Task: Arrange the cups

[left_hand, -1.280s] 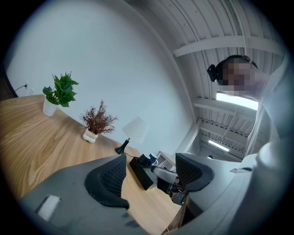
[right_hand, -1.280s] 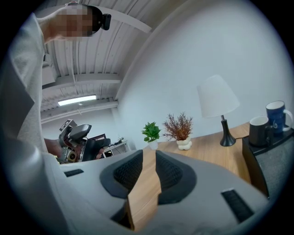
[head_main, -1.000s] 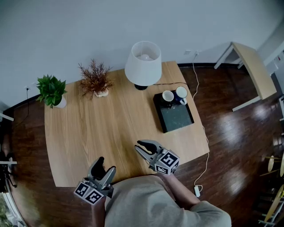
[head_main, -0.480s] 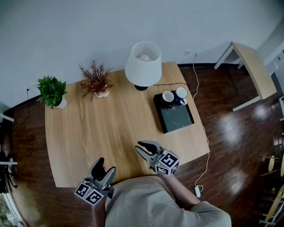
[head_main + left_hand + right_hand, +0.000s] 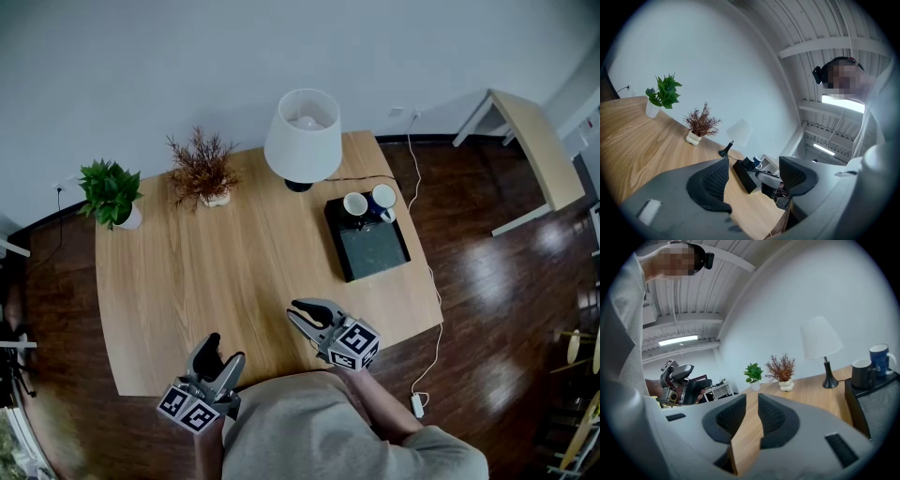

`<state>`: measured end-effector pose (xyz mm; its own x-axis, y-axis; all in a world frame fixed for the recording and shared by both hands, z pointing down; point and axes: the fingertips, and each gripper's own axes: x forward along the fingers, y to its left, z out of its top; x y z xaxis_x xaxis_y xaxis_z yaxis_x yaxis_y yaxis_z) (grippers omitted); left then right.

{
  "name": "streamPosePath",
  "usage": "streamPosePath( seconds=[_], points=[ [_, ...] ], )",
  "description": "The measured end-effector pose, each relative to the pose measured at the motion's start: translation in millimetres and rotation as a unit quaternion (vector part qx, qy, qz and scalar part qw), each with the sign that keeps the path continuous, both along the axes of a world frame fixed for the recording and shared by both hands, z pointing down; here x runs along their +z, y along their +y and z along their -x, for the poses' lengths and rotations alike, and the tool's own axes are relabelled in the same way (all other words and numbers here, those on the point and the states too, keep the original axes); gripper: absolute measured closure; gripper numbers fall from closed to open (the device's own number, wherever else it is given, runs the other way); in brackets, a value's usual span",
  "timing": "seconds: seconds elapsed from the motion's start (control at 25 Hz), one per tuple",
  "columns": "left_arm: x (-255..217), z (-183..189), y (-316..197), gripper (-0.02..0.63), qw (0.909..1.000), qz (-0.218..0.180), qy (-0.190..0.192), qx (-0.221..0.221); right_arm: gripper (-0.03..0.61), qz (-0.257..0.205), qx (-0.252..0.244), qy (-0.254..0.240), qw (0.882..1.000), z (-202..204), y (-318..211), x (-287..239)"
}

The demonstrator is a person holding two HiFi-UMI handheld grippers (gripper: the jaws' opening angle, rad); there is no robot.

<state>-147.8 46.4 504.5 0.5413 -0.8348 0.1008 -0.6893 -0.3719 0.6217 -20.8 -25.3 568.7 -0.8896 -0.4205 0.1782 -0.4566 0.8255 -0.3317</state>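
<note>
2 tools hung over the near edge of the counter. The left hand-held gripper had its jaws wide apart and empty. The right hand-held gripper had jaws that had just closed further to a narrow slit, with nothing between them. Farther off at the right, a dark cup and a blue cup sat just beside each other on the far end of a black tray. Beyond stood a white lamp, a dried plant and a green plant.
</note>
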Motion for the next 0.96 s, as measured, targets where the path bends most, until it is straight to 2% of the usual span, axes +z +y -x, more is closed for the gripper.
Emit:
streamPosePath(
  seconds=[0.96],
  points=[
    [1.8, 1.2, 2.3, 0.27, 1.0, 0.004, -0.002, -0.003, 0.502, 0.002, -0.005, -0.005, 1.0, 1.1, 3.2, -0.3]
  ],
)
